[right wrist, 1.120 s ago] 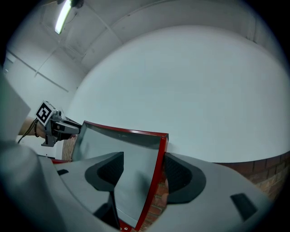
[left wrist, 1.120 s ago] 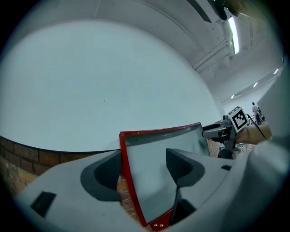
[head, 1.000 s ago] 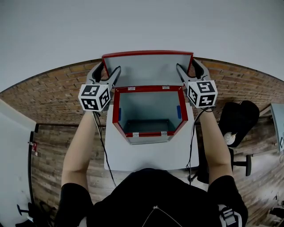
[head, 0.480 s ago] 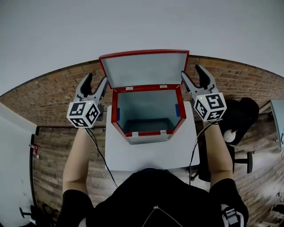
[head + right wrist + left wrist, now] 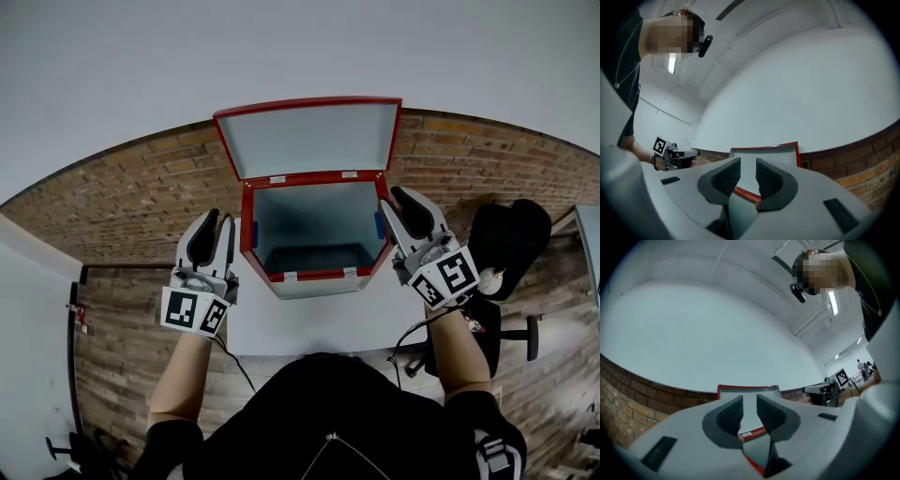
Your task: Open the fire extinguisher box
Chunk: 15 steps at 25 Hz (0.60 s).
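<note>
Fire extinguisher box open on table; both claws beside it, narrowing on nothing.

The red-rimmed grey metal fire extinguisher box (image 5: 317,285) stood mid-table with its grey, red-edged lid (image 5: 309,139) tipped up at the far side. Its interior showed bare grey walls and floor, with a small blue tab (image 5: 379,225) on a side wall. The left gripper (image 5: 214,225) sat just off the box's left side, jaws closing to a narrow gap with nothing between them. The right gripper (image 5: 396,200) sat close to the right rim, jaws likewise closing with nothing between them. The box rested on a small white table (image 5: 319,326). There were a wood-plank floor (image 5: 103,319), a brick band (image 5: 122,187) under a white wall (image 5: 281,47), and a black chair (image 5: 506,248) at the right.
</note>
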Tool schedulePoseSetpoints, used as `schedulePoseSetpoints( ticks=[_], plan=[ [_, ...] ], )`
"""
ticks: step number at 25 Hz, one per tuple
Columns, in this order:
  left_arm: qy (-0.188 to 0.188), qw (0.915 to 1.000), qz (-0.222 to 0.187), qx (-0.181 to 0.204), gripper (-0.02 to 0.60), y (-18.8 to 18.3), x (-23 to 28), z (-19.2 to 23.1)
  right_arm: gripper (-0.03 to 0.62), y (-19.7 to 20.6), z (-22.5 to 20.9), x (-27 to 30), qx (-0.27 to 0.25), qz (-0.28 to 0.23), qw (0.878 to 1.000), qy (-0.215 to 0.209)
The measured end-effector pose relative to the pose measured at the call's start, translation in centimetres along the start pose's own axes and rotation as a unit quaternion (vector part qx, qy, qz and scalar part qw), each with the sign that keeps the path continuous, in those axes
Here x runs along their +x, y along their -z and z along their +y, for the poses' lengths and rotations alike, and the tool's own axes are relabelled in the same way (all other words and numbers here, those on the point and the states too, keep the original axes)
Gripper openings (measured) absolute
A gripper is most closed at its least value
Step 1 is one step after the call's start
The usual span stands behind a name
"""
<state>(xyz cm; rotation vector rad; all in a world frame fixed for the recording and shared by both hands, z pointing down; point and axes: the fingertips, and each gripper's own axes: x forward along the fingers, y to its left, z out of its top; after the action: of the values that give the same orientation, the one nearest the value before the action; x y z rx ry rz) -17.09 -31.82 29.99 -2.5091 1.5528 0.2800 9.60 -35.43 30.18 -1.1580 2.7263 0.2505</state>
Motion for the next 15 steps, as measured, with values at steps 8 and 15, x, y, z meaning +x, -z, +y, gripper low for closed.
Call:
schedulePoseSetpoints(
  ticks=[8, 15],
  plan=[
    [0.015, 0.9975, 0.041, -0.056, 0.058, 5.7, -3.9, -3.7, 0.038, 5.2, 2.5, -3.6, 0.051, 0.043, 0.998, 0.008],
    [0.028, 0.9934, 0.066, -0.09, 0.048, 9.2, -5.9, -7.1, 0.025, 8.8, 5.7, -5.3, 0.092, 0.067, 0.993, 0.016]
  ],
)
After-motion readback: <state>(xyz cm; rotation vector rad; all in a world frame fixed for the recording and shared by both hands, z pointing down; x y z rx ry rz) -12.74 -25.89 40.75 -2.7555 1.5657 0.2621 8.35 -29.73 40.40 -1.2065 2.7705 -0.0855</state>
